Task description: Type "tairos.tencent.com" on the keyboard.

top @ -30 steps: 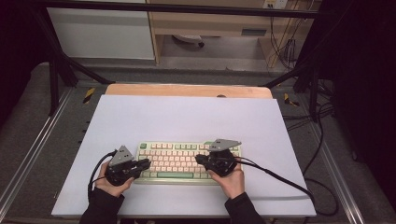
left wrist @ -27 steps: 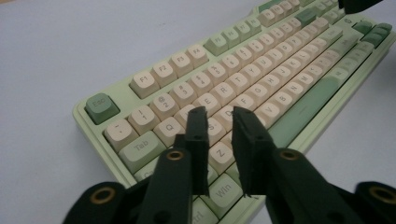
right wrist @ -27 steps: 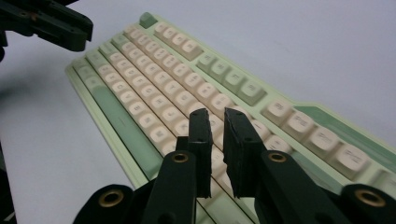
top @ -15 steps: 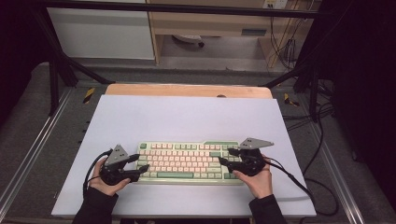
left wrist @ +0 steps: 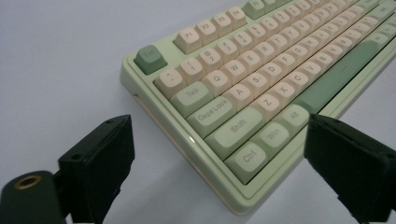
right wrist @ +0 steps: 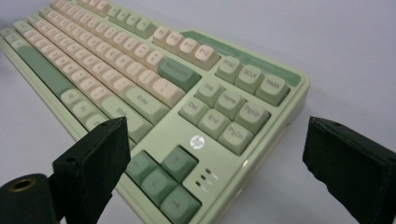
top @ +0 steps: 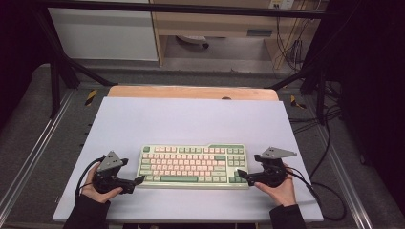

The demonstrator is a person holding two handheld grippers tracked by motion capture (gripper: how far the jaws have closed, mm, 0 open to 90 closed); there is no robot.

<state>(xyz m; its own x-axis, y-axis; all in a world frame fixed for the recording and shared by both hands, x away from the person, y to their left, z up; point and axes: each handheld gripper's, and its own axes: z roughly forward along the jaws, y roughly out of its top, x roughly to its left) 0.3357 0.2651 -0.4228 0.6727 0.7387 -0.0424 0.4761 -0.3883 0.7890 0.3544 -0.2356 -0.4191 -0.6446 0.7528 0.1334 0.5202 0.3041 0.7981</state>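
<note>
A pale green keyboard [top: 193,166] with cream keys and darker green modifier, arrow and Esc keys lies flat near the front edge of the white table [top: 191,119], between the left gripper [top: 138,180] and right gripper [top: 242,174], whose jaws have just been opening and stand released, each bracketing a keyboard end.

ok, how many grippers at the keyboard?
2. Left gripper at the left end of the keyboard, right gripper at its right end. Both jaws have just been opening; neither grips it.

Pale green keyboard [top: 192,166], cream and green keys, flat, upright, near table's front edge
</note>
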